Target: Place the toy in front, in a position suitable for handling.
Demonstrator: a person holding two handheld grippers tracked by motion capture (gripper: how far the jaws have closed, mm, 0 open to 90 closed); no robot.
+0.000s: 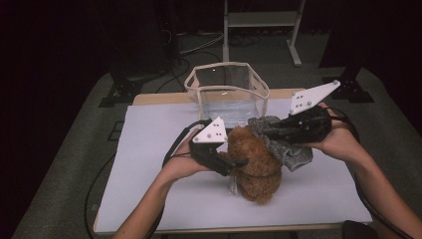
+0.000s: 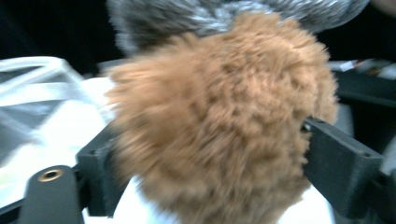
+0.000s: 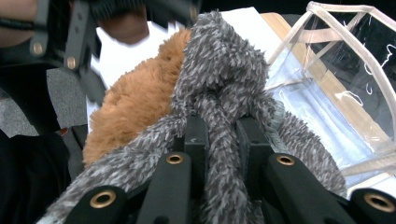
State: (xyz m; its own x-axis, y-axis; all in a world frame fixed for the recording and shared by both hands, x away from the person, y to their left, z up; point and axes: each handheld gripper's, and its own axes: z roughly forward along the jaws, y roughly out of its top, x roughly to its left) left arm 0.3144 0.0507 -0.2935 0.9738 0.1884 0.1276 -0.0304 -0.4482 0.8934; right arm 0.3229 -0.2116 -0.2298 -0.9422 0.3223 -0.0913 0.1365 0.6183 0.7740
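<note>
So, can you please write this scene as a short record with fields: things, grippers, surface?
surface: white table top
container: clear bag with beige trim, at the table's far edge, standing open
things: brown plush toy; grey fuzzy cloth lying against it
left gripper: jaws wide on either side of the brown plush toy
right gripper: shut on the grey fuzzy cloth

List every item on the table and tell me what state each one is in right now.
Clear plastic bag with beige trim: upright, mouth open.
Brown fluffy plush toy: lying on the table, between the left gripper's open jaws.
Grey fuzzy cloth: draped against the toy, pinched by the shut right gripper.
</note>
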